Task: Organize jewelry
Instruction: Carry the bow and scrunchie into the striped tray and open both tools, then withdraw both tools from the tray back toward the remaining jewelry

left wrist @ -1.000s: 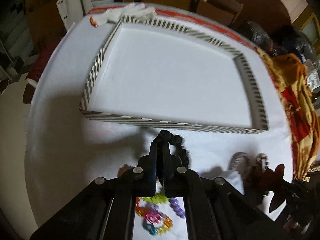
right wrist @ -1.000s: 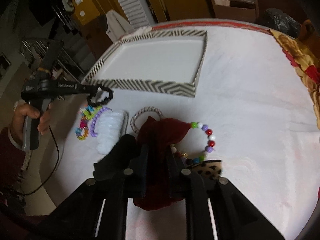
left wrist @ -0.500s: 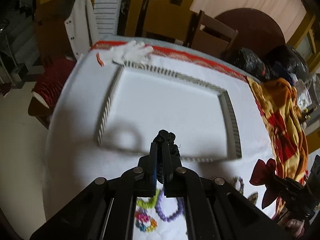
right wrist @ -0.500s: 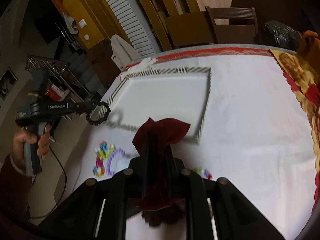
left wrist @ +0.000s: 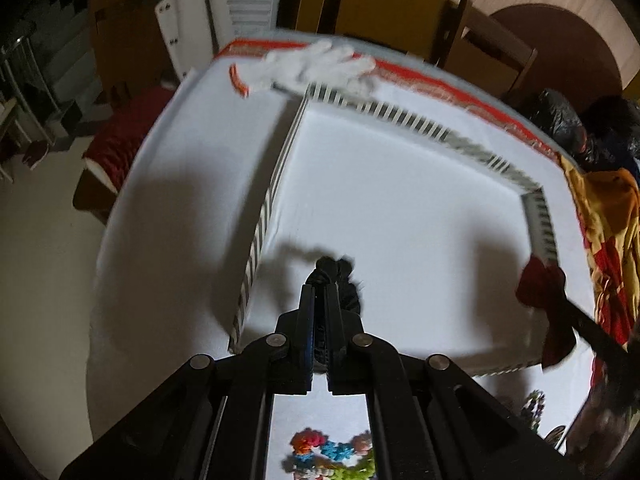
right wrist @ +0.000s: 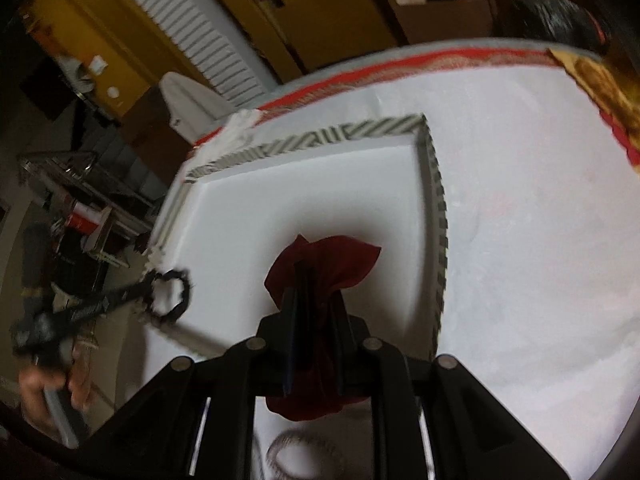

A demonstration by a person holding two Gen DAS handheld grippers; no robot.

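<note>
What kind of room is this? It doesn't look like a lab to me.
Most likely a lived-in home, perhaps a dining area. A cloth-covered table holds a striped-rimmed tray, wooden chairs stand behind it, and yellow-brown wooden doors or cupboards line the wall. Bagged clutter fits a household too.

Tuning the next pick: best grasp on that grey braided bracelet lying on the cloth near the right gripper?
Pinch one side of the grey braided bracelet across its band, coming straight down from above. It lies flat as an open loop on the tablecloth, so one finger can drop inside.

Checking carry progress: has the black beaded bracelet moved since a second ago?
Yes. The black beaded bracelet, clamped in the left tool, went from short of the striped-rim white tray to over its floor.
</note>
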